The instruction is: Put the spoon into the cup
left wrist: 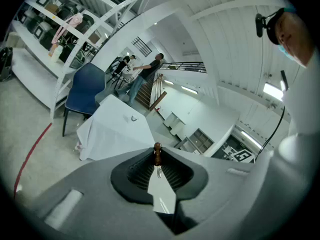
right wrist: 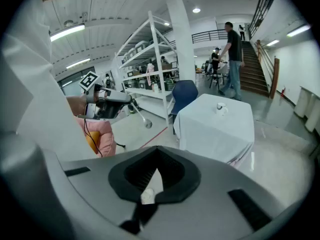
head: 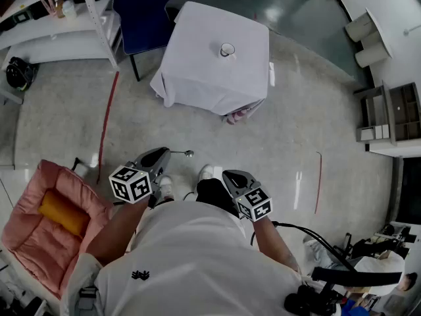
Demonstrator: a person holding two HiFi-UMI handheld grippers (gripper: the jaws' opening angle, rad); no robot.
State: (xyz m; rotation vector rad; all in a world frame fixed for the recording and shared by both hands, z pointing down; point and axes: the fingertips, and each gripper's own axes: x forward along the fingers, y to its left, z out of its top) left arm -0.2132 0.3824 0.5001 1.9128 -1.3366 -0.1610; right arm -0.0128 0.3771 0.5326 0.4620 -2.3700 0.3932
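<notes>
The spoon (head: 182,153) is slim and metal with a small round bowl. Its handle is clamped in the left gripper (head: 166,154), and it juts out about level, bowl end foremost – held in the air, well apart from the cup (head: 227,50). The cup is small and pale, standing upright with its mouth open – near the middle of the white-clothed table (head: 197,78), clear of every edge.

- The cup (head: 227,50) stands on the table (head: 197,78), well ahead of you.
- A chair (head: 141,12) sits behind the table's left corner, with shelving (head: 52,25) further left.
- The spoon (head: 182,153) juts forward from your left gripper (head: 164,155).
- A cushion (head: 46,222) lies to your left.
</notes>
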